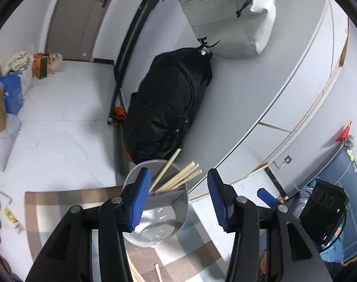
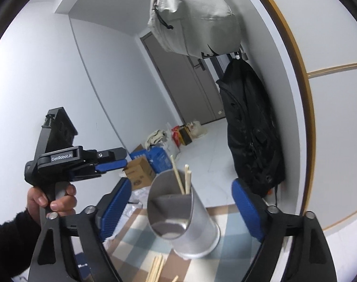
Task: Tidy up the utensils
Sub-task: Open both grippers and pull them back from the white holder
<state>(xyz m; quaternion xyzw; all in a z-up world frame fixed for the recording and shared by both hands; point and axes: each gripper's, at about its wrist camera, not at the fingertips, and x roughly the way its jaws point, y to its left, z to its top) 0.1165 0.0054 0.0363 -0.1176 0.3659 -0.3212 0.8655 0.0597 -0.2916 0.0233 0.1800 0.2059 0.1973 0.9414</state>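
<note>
A round metal holder (image 2: 190, 225) with a grey divider stands on a checked cloth (image 2: 136, 230). One compartment holds wooden chopsticks (image 1: 178, 178), at least four, leaning outward; the other looks bare. More loose chopsticks (image 2: 157, 270) lie on the cloth in front. The left gripper (image 1: 178, 188) and right gripper (image 2: 180, 202) both have their ridged blue pads spread apart, gripping nothing, with the holder between them.

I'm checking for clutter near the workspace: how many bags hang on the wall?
2. A light grey bag hangs highest, and a black backpack hangs just below it on the same wall. None seems hidden.
</note>
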